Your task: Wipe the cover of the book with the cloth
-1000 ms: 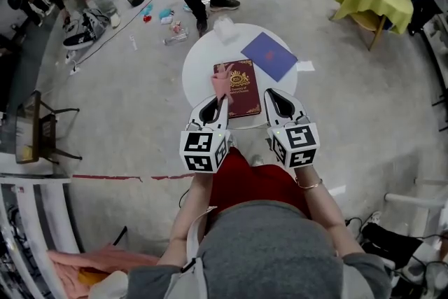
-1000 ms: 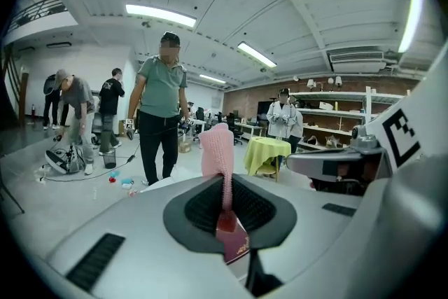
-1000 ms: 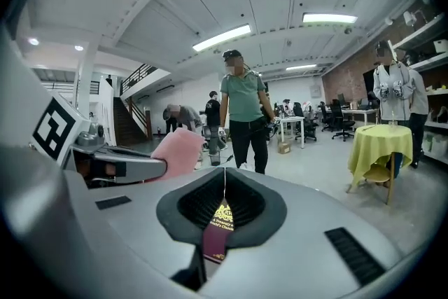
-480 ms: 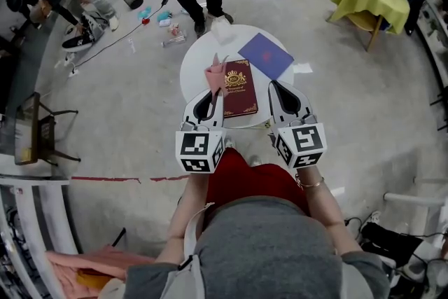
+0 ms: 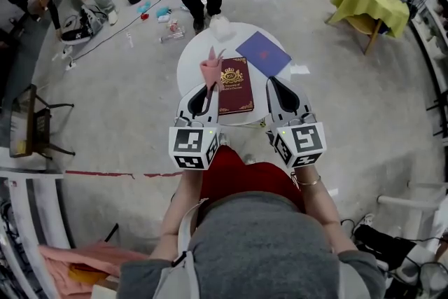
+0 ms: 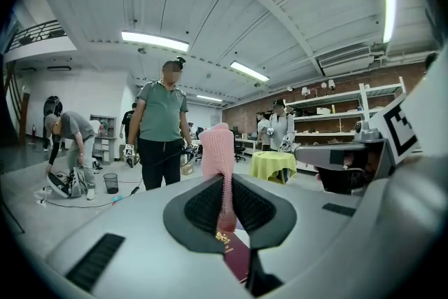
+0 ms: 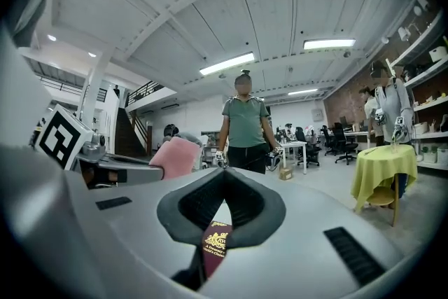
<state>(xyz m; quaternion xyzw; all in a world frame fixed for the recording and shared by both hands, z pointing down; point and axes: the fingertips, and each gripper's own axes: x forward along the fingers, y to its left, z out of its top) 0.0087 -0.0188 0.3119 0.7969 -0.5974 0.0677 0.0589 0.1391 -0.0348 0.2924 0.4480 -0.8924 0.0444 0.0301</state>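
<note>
L gripper (image 5: pixel 205 91) is clamped on the pink cloth (image 5: pixel 212 68), which sticks up past the jaws, over the left edge of the book (image 5: pixel 235 87). R gripper (image 5: pixel 273 82) is closed w/ nothing in it, just right of the book. The book lies flat nr the near edge of the table (image 5: pixel 199 52), unpinned. Risk: a wipe drags it off that edge, or bare jaw tips scrape the cover bc the cloth points up.
</note>
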